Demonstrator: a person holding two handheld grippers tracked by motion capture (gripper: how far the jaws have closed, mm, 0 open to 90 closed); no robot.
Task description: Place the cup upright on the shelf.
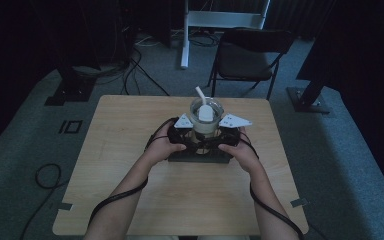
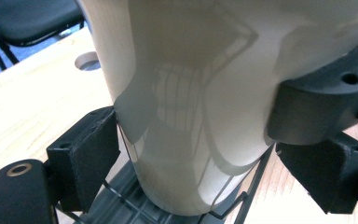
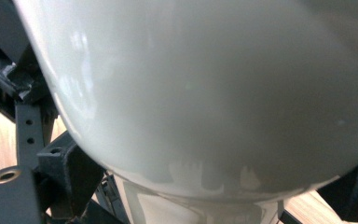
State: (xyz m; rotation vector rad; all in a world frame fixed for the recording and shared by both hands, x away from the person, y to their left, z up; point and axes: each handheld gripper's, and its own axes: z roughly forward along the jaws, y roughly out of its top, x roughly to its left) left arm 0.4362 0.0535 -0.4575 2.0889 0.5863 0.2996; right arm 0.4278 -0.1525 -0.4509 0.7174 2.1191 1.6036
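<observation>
A cream stand (image 1: pixel 204 130) with a clear jar (image 1: pixel 206 111) on top sits on a black base plate (image 1: pixel 200 155) at the middle of the table. A white lump lies in the jar and a white stick (image 1: pixel 200 93) pokes out of it. My left gripper (image 1: pixel 187 132) comes at the stand from the left. In the left gripper view the left gripper (image 2: pixel 191 154) has its jaws pressed on either side of the cream stem (image 2: pixel 191 116). My right gripper (image 1: pixel 221 134) comes from the right. In the right gripper view the right gripper (image 3: pixel 205 191) straddles the stand below the bulging bowl (image 3: pixel 205 84), which hides any contact.
The wooden table (image 1: pixel 130 190) has a round hole (image 2: pixel 88 61) beyond the stand. A black folding chair (image 1: pixel 250 55) stands behind the table. Cables trail over the carpet at the left (image 1: pixel 47 176), and black stand feet (image 1: pixel 305 100) flank the table.
</observation>
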